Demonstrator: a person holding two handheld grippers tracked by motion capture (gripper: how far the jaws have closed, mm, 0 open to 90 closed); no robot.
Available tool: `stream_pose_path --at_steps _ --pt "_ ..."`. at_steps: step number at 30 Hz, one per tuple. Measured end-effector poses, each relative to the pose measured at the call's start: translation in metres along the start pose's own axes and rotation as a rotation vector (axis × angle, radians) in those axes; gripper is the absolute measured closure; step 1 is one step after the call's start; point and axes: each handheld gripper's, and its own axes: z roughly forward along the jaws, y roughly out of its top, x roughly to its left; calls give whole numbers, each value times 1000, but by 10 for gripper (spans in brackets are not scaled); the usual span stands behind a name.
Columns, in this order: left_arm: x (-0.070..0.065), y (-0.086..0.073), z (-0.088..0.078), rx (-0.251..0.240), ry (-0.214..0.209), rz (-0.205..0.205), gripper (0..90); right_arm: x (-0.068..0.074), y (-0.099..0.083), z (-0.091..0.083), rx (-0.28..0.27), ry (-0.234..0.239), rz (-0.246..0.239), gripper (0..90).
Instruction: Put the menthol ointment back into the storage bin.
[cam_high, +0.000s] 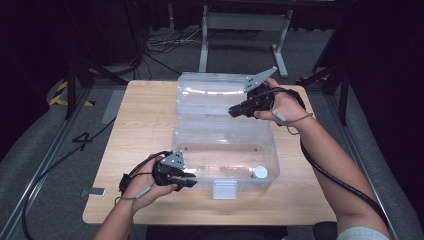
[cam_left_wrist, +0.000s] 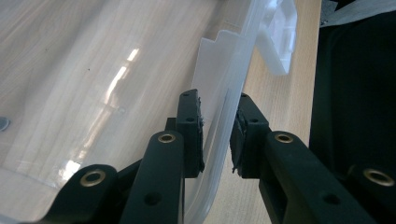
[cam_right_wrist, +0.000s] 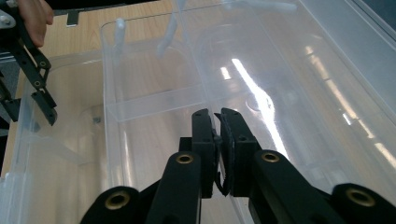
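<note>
A clear plastic box (cam_high: 225, 150) stands open on the wooden table (cam_high: 145, 120), its lid (cam_high: 210, 92) folded back behind it. My left gripper (cam_high: 187, 181) is at the box's front left corner. In the left gripper view its jaws (cam_left_wrist: 217, 98) straddle the front wall (cam_left_wrist: 219, 130), one pad inside and one outside, both pressed on it. My right gripper (cam_high: 234, 111) is at the lid's right side. In the right gripper view its pads (cam_right_wrist: 217, 114) are nearly together on a thin clear edge of the lid (cam_right_wrist: 289, 70). The left gripper (cam_right_wrist: 42, 93) shows farther off there.
A small white round object (cam_high: 260, 172) lies in the box's front right corner. A white latch (cam_high: 224, 189) hangs from the front wall (cam_left_wrist: 280, 42). Bare table lies left of the box. Metal frame legs (cam_high: 245, 35) and cables stand on the floor behind.
</note>
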Motion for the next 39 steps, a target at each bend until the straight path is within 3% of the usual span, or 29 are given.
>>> stream_pose_path --at_steps 39 --pt "0 0 0 0 3 -2 757 48 -7 -17 -17 18 -104 873"
